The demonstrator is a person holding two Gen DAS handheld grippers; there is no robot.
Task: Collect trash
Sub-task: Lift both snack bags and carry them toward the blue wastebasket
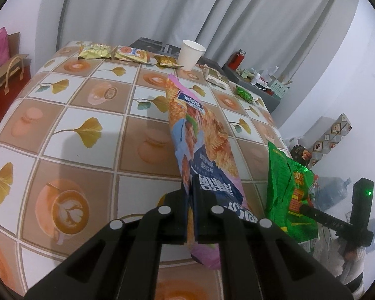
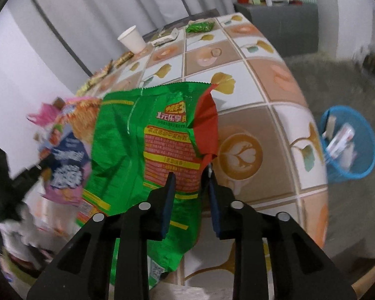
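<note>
Left wrist view, from left to right: a red paper bag (image 1: 8, 85) stands on the floor beside the worktop (image 1: 70, 135), which wears a cloth printed with ginkgo leaves and coffee cups. Along its far edge lie yellow snack packets (image 1: 113, 53), then a white paper cup (image 1: 191, 55) standing upright, and further right a small green wrapper (image 1: 245, 94). The left gripper (image 1: 192, 207) is closed tight on the lower part of a pink and blue snack bag (image 1: 200, 135), which rises above the worktop. To its right hangs a green snack bag (image 1: 291, 192), and at the far right edge the other gripper's black body shows.

Right wrist view, left to right: the pink and blue snack bag (image 2: 67, 150) appears blurred, then the green snack bag (image 2: 142, 145) is held up off the worktop (image 2: 275, 95). The right gripper (image 2: 191, 187) has its jaws partly apart, with the bag's lower right part between them; whether both pads press on it I cannot tell. On the floor to the right stands a blue mesh bin (image 2: 350, 145) holding some rubbish.
</note>
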